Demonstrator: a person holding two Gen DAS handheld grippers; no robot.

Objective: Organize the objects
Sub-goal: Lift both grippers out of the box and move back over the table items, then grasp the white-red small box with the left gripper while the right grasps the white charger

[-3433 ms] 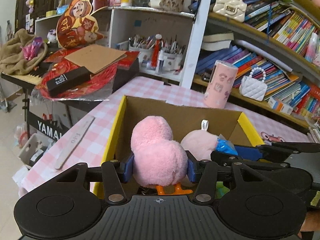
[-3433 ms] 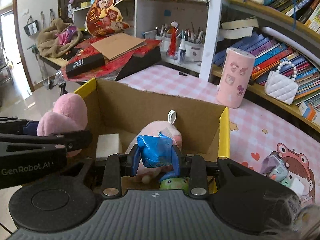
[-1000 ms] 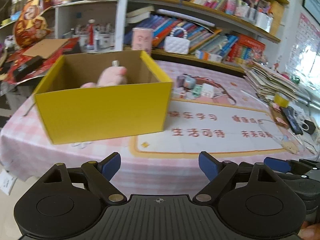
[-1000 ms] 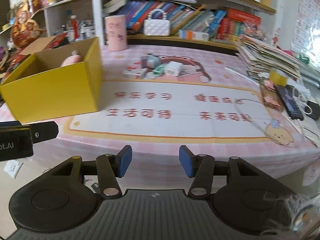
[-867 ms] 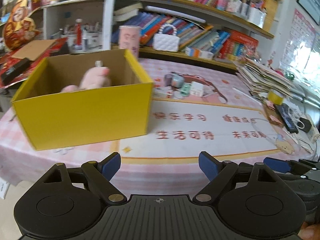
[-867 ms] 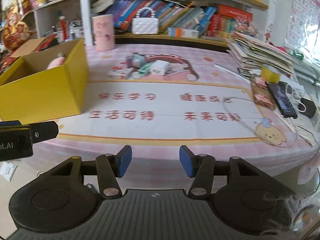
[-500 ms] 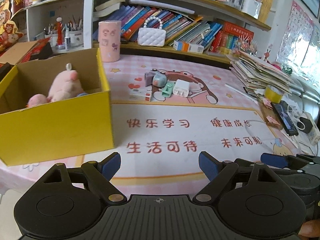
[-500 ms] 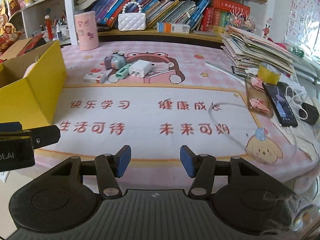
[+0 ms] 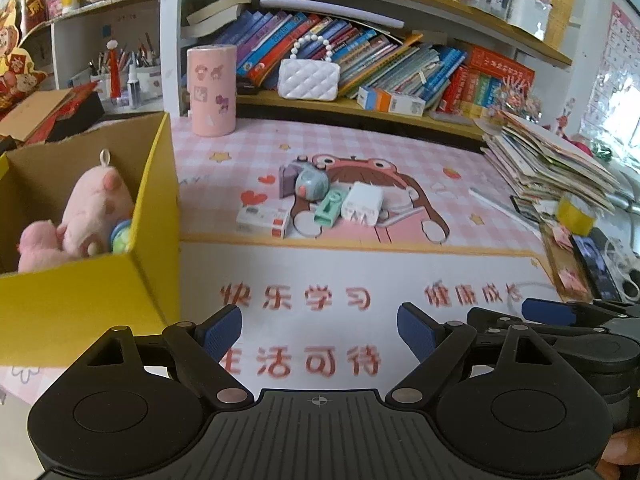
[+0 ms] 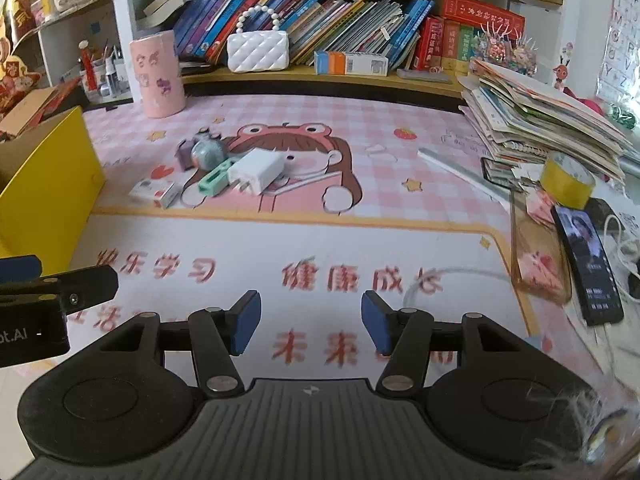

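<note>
A yellow cardboard box (image 9: 156, 216) stands at the left of the desk with pink plush toys (image 9: 98, 206) inside. Farther back on the pink mat lies a cluster of small items: a white charger (image 9: 362, 204), a mint green piece (image 9: 330, 210), a grey round toy (image 9: 312, 184) and a small white-and-red box (image 9: 262, 220). The same cluster shows in the right wrist view around the white charger (image 10: 256, 170). My left gripper (image 9: 320, 330) is open and empty above the mat's red lettering. My right gripper (image 10: 310, 326) is also open and empty, to its right.
A pink cylinder (image 9: 211, 90) and a white quilted purse (image 9: 308, 78) stand at the back by the bookshelf. A stack of papers (image 10: 540, 120), a yellow tape roll (image 10: 566, 182) and a phone (image 10: 588, 264) crowd the desk's right side.
Both grippers let go of the toys in the box, drew back, then swept right and toward the desk. The box has slid to the left edge of view; the small-item cluster is nearer.
</note>
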